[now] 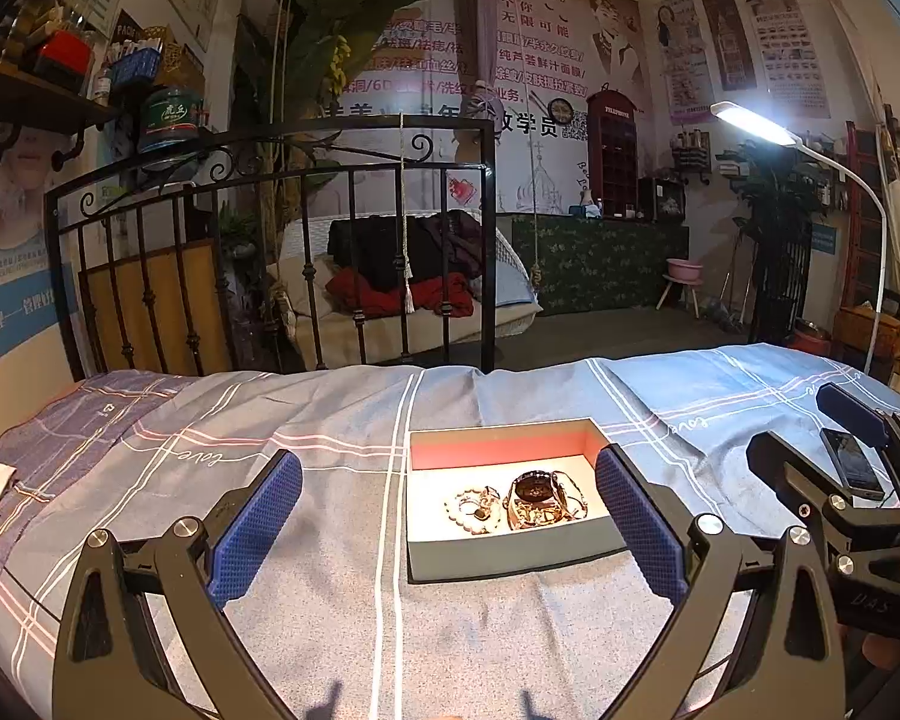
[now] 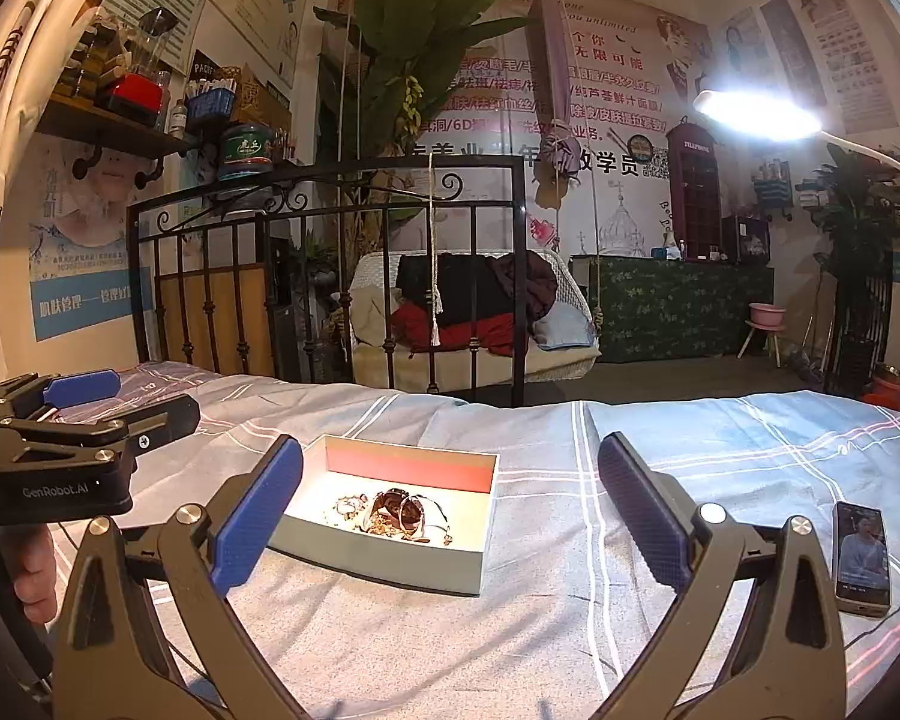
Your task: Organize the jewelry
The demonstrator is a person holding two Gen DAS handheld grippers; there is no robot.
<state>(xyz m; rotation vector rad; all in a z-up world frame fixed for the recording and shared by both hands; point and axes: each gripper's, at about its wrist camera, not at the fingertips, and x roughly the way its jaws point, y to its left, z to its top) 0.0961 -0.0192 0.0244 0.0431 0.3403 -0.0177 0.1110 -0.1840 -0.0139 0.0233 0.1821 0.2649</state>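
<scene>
Right now both my claws hover spread wide over the bedsheet [image 1: 342, 588], holding nothing: my left gripper [image 1: 448, 531] and my right gripper [image 2: 450, 519]. Between them sits the open box [image 1: 510, 561], with the watch [image 1: 537, 495], a bead bracelet [image 1: 471, 510] and tangled chains inside. A phone [image 2: 862, 558] lies beside my right claw.

A box [image 1: 513, 561] is set on the bedspread [image 1: 306, 540], between the fingers of the left gripper [image 1: 449, 531]. In it a watch [image 1: 537, 495] is laid right of a bead bracelet [image 1: 471, 510] — touching. A phone [image 2: 862, 558] is placed right of the box, well apart — a railing [image 1: 282, 252] is seen behind.
</scene>
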